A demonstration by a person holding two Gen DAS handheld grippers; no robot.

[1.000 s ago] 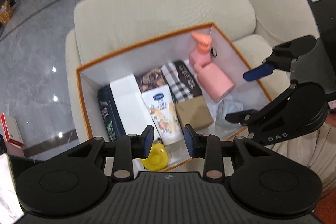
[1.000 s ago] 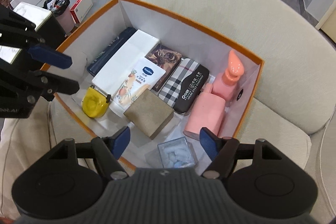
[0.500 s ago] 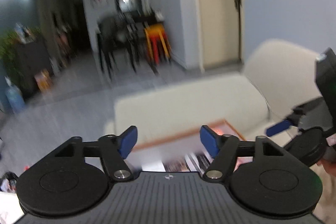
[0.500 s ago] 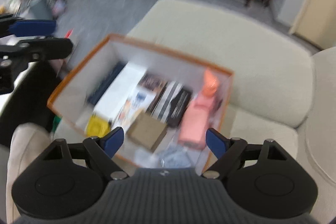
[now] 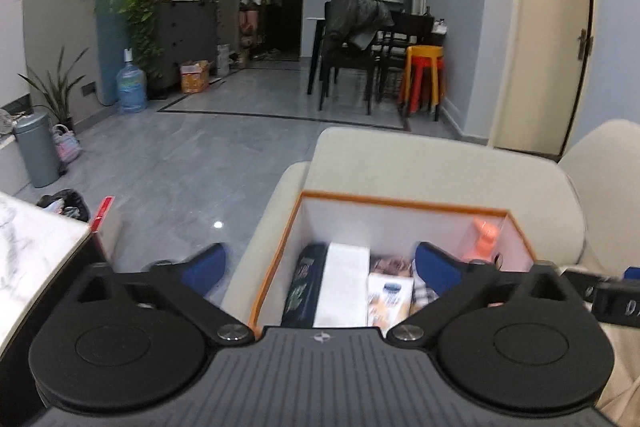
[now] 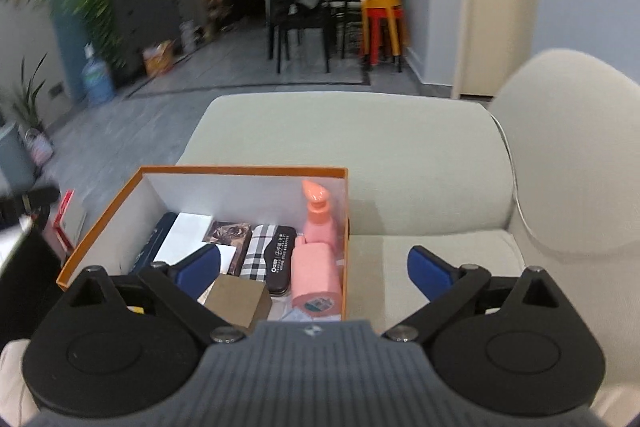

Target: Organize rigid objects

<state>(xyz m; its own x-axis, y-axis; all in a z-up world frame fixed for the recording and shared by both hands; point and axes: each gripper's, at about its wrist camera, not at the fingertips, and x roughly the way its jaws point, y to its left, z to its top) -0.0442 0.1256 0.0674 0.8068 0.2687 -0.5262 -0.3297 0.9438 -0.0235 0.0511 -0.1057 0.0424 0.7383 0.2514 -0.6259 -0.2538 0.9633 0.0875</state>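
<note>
Box (image 6: 100, 227) with orange rim and white inner walls sits on the seat of a beige sofa (image 6: 360, 131), against the backrest. Packed inside, from the right wrist view: dark blue case (image 6: 154, 235) along the left wall, white box (image 6: 184, 239) beside it, brown patterned pack (image 6: 228, 231), plaid-and-black case (image 6: 268, 251), then a pink pump bottle (image 6: 320, 219) upright in the far right corner. Second pink bottle (image 6: 316, 283) lies on its side in front of it, base toward the camera. Brown cardboard block (image 6: 238, 301) sits at the near side, touching the plaid case's front end. A bit of yellow shows near the left finger; too hidden to identify.

Left wrist view shows the same box (image 5: 280, 251) from its left end, with the dark case (image 5: 302, 283), white box (image 5: 346, 283) and a white tube with a blue logo (image 5: 390, 295) visible.

Left gripper (image 5: 316, 263): jaws opening, spread wide, nothing between the pads; it hangs over the box's near left edge. Right gripper (image 6: 314, 265): jaws opening, also wide, nothing gripped; left finger over the box, right finger over bare sofa cushion.

Beyond: grey tile floor (image 5: 180, 163), stacked orange and red stools (image 6: 380, 23), dark dining chairs (image 5: 352, 59), water jug (image 5: 130, 87), grey bin (image 5: 38, 151), marble tabletop (image 5: 32, 255) at left.
</note>
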